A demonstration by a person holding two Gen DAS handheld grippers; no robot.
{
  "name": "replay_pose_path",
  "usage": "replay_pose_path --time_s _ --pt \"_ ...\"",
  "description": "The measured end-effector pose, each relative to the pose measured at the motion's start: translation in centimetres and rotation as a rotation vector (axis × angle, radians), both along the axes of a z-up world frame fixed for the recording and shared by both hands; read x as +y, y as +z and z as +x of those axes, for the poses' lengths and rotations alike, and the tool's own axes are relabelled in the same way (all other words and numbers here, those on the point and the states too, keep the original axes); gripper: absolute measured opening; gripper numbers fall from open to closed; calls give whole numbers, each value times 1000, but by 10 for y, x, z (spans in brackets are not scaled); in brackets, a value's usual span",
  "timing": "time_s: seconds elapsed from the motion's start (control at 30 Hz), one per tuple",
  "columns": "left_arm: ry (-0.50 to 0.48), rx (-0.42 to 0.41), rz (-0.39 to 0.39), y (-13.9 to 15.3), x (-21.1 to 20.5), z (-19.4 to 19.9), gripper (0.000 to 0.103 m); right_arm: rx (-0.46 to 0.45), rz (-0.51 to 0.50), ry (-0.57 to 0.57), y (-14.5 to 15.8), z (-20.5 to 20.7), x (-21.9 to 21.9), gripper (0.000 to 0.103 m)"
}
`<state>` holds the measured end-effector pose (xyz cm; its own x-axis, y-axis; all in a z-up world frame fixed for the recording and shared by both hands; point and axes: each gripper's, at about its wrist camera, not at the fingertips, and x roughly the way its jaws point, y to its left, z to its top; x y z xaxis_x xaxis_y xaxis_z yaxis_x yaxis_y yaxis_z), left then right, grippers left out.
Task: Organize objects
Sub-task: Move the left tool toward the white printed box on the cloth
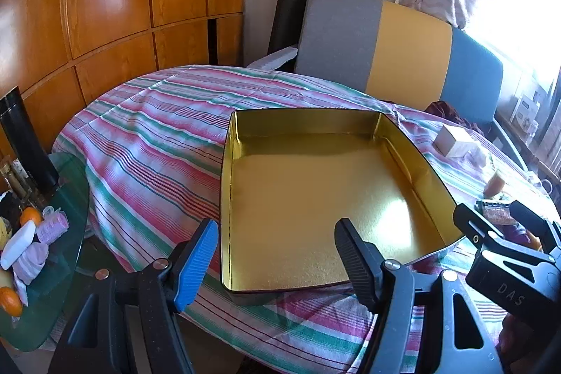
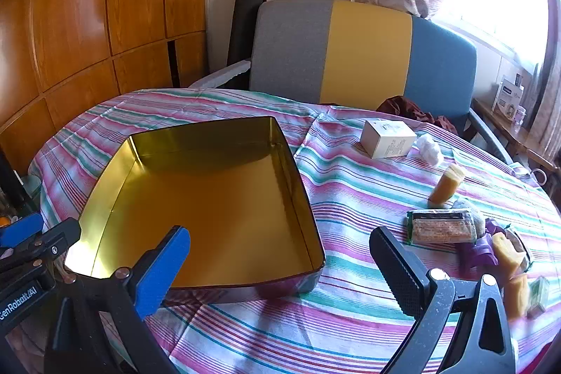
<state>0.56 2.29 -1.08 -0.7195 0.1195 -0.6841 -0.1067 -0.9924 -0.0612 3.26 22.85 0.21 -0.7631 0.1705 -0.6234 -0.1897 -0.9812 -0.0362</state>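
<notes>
An empty gold tin box (image 1: 245,283) (image 2: 115,163) lies open on the striped tablecloth. My left gripper (image 1: 277,263) is open and empty, hovering over the tin's near edge. My right gripper (image 2: 280,272) is open and empty over the tin's near right corner; it also shows at the right of the left wrist view (image 1: 491,219). Loose items lie right of the tin: a white carton (image 2: 387,137), a cotton ball (image 2: 429,148), an orange bottle (image 2: 445,186), a snack packet (image 2: 441,228), a purple clip (image 2: 480,249) and yellow blocks (image 2: 508,255).
A grey, yellow and blue chair (image 2: 364,55) stands behind the round table. A glass side table (image 1: 52,269) at the left holds oranges, hair rollers and a black flask. Wooden cupboards (image 1: 105,6) line the left wall. A window shelf (image 2: 508,125) is at the right.
</notes>
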Motion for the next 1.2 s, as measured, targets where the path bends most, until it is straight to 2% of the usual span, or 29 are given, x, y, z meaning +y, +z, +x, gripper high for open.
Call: replay_pose_path --time_s 0.33,0.63,0.77,0.9,1.03,1.1,1.17,1.2 --pt "-77 -3 4 5 10 -3 70 4 -29 -18 0 7 13 103" --pt "-104 34 -93 4 26 0 70 -6 -34 -50 0 9 26 103" --pt "-132 33 -132 4 35 -4 70 -6 -35 -78 3 16 45 103" --pt "-173 32 -138 5 46 -8 70 -4 -42 -136 7 26 72 103" --pt "-250 30 -134 7 61 -12 70 -11 -52 -201 8 38 105 103" --pt "-323 11 -118 6 71 -16 70 -19 -64 -235 9 44 127 103" --pt "-407 -34 -70 7 82 -22 70 -30 -84 -281 9 50 152 103" --pt "-423 -42 -85 7 89 -25 70 -34 -90 -300 9 54 162 103"
